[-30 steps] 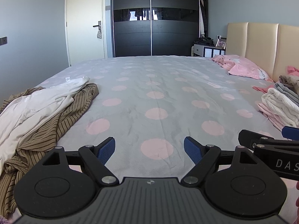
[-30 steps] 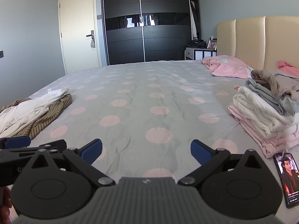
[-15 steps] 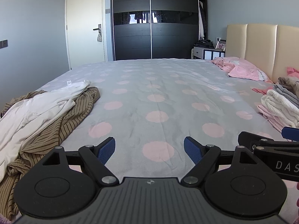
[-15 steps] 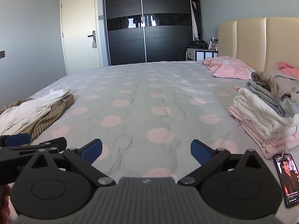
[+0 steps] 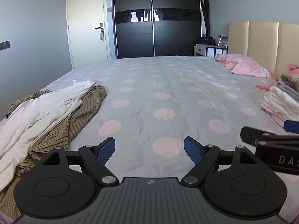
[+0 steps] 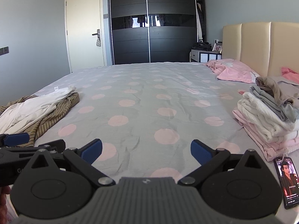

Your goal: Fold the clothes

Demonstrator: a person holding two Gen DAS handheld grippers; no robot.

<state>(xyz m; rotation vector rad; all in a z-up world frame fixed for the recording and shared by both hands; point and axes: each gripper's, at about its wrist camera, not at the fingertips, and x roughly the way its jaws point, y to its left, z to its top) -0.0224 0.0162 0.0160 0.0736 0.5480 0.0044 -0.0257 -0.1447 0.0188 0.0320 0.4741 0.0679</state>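
A crumpled white garment (image 5: 43,108) lies over a brown striped garment (image 5: 74,119) at the left of the bed; the same pair, white garment (image 6: 37,106) on striped garment (image 6: 54,113), shows in the right wrist view. A stack of folded clothes (image 6: 269,115) sits at the right, its edge also seen as folded clothes (image 5: 280,104). My left gripper (image 5: 149,150) is open above the bedsheet, nothing between its blue pads. My right gripper (image 6: 146,151) is open too, beside the left one, holding nothing.
The bed (image 5: 164,93) has a grey sheet with pink dots. A phone (image 6: 287,181) lies near the folded stack. Pink pillows (image 6: 233,72) rest by the beige headboard (image 6: 261,46). A dark wardrobe (image 5: 157,20) and a door (image 5: 87,24) stand beyond.
Both cameras have tilted slightly, so the scene has shifted a little downward in the views. Both grippers stay open and the clothes have not moved.
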